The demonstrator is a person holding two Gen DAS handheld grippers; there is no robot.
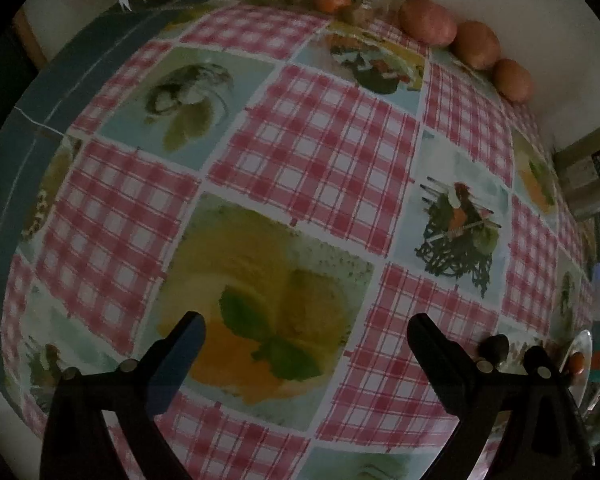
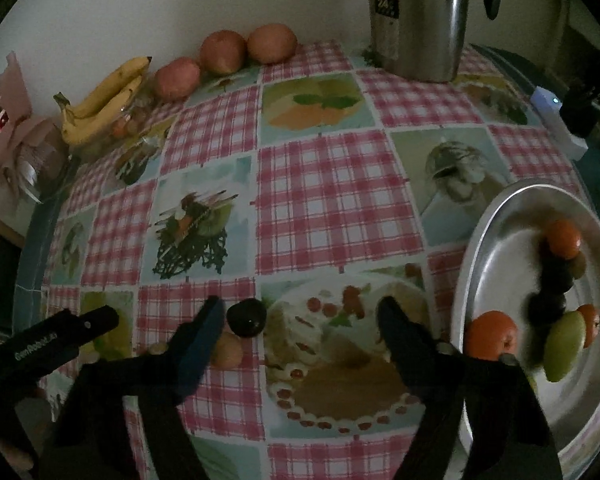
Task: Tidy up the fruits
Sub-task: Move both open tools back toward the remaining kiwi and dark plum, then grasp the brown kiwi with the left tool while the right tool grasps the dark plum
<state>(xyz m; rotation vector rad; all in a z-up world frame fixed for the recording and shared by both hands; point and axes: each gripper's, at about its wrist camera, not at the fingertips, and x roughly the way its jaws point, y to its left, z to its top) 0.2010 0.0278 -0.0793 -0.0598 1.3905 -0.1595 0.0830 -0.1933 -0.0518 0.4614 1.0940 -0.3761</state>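
Right gripper (image 2: 300, 320) spread, empty, near dark plum (image 2: 246, 317); metal plate (image 2: 500, 240) right collects sorted fruit; left gripper (image 1: 306, 334) spread.

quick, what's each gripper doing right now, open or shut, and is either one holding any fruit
Left gripper: open, empty, above the tablecloth.
Right gripper: open, holding nothing; a dark fruit lies on the cloth by its left finger.
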